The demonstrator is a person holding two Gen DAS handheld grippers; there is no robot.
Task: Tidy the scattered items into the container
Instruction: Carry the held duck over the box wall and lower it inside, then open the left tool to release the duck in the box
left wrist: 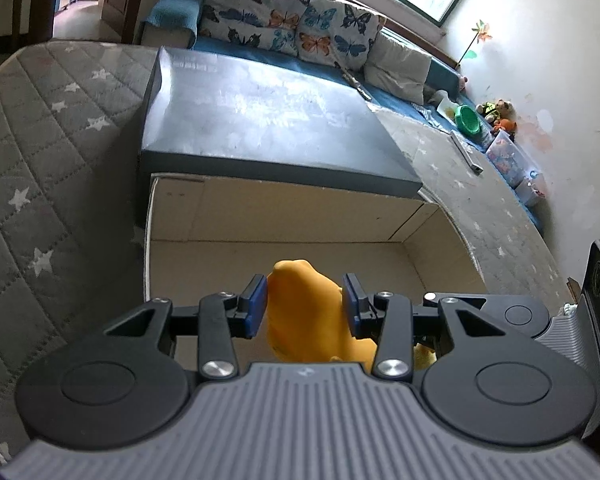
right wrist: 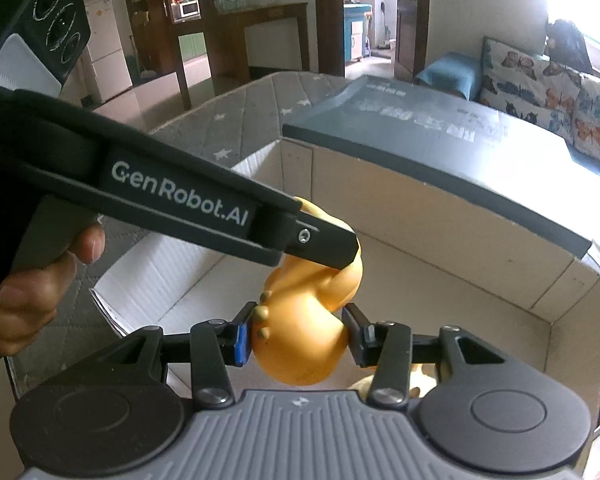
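The left tool (left wrist: pixel 305 306) is clamped on a soft orange toy (left wrist: pixel 308 312), its blue pads (left wrist: pixel 256 308) pressing the toy's flanks with only the toy's width between them. In the right wrist view the same left tool (right wrist: pixel 336 252) comes in from ten o'clock as a long black arm with white lettering, its tip bearing on the upper lobe of the orange toy (right wrist: pixel 300 340). A person's hand (right wrist: pixel 32 280) wraps its grip at nine o'clock.

The right tool (right wrist: pixel 298 340) is closed on the lower, rounder part of the same toy. Its left blue pad (right wrist: pixel 242 342) sits against the toy's small knobbly bumps, and the black finger at three o'clock presses the far side. So both tools hold one toy between them.

The toy hangs over the open cardboard box (left wrist: pixel 380 224), the container, whose pale inner walls and floor spread out beyond the tools. In the right wrist view the box (right wrist: pixel 440 216) opens toward twelve and three o'clock, and something pale yellow (right wrist: pixel 396 380) shows below the right tool at five o'clock; what it is cannot be told.

A dark grey lid (left wrist: pixel 260 120) covers the far part of the box at twelve o'clock. The box rests on a grey quilted mattress (left wrist: pixel 40 160) with white stars, which runs round from nine o'clock. Beyond it, at one o'clock, lies a blue sofa with butterfly cushions (left wrist: pixel 260 16), and a green bowl (left wrist: pixel 468 118) sits near small toys at two o'clock.
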